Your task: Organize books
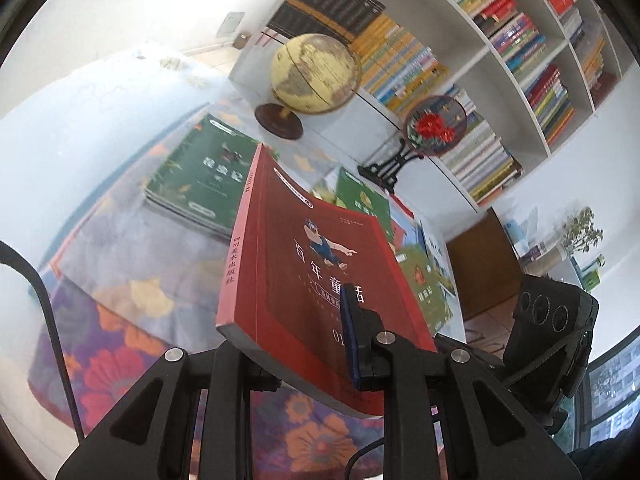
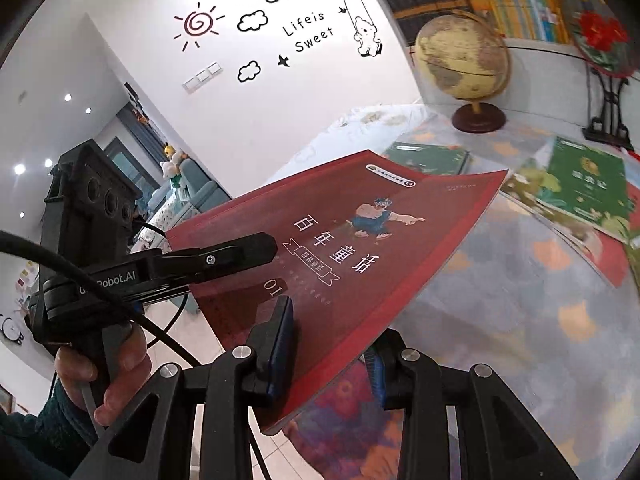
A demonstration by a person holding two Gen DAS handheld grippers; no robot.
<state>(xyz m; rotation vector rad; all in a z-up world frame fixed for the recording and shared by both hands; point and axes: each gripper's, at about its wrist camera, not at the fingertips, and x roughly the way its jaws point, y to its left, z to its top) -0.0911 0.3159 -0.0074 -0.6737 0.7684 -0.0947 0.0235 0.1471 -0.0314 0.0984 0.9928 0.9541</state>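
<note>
As the red book (image 1: 316,264) is a limp paperback, sagging is likely. It is clamped in both the left claw (image 1: 304,344) and the right claw (image 2: 332,344), at its near edge.

Red paperback book (image 1: 316,264) tilted above the table, green books (image 1: 200,176) stacked flat.

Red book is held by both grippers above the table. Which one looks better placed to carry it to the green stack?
Probably left: the left gripper clamps the red book near its spine, facing the green stack; the right gripper grips the thin open edge.
</note>
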